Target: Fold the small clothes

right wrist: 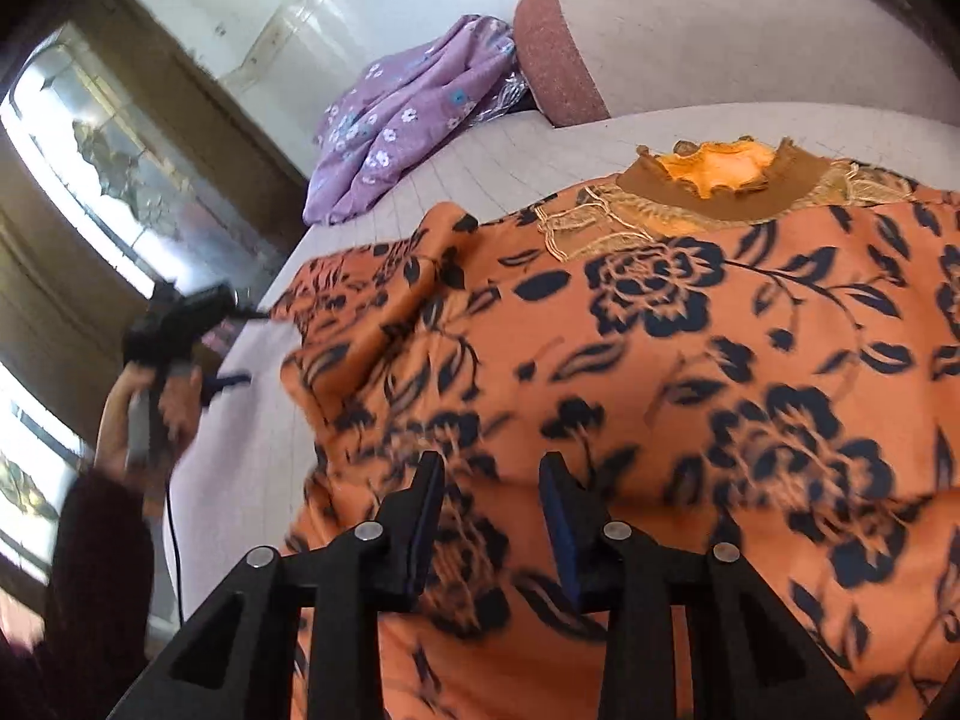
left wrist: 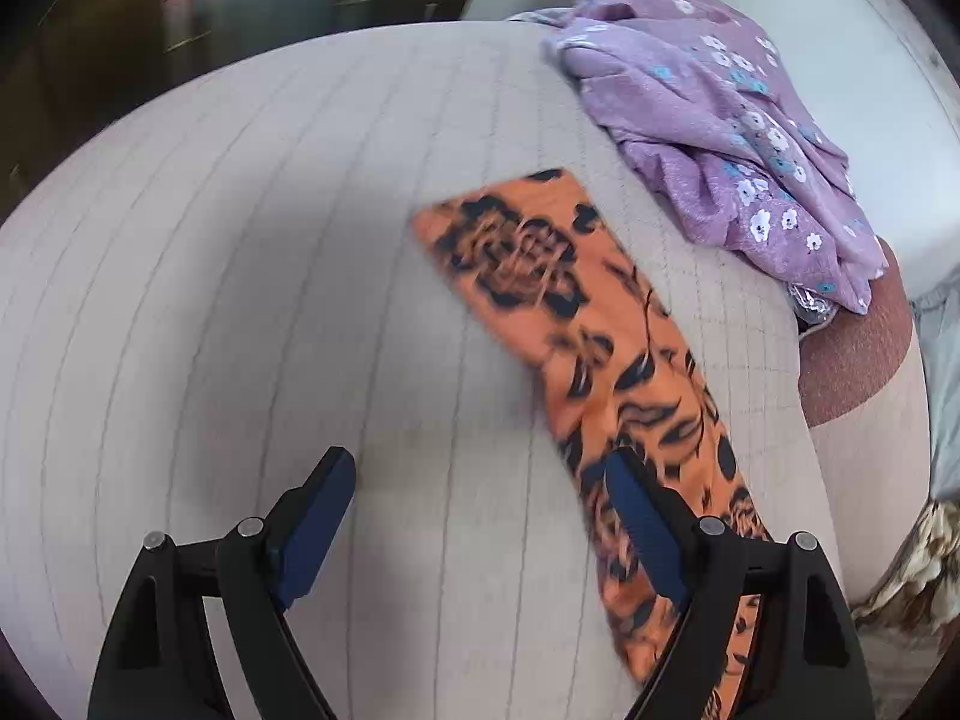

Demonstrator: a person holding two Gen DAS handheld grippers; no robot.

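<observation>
I had the orange floral top spread flat on the pale quilted bed, neckline away from me, because a garment lying smooth gives me straight edges to fold along. My left gripper hung low over the bed with its jaws spread wide and nothing between them; one finger stood over the sleeve, which reached out across the bed as a long strip, the other over bare quilt. I judged that I had placed it there to straddle the sleeve's edge, since the sleeve looked like the first part to turn in over the body. My right gripper hovered over the lower body of the top, its jaws parted a little and, as far as the right view showed, grasping nothing; whether the tips touched the cloth I could not tell. From that side I could steady the fabric while the sleeve came across. The purple flowered garment lay crumpled at the far edge, apart from the top, near a brown-ended bolster, presumably waiting its turn.
</observation>
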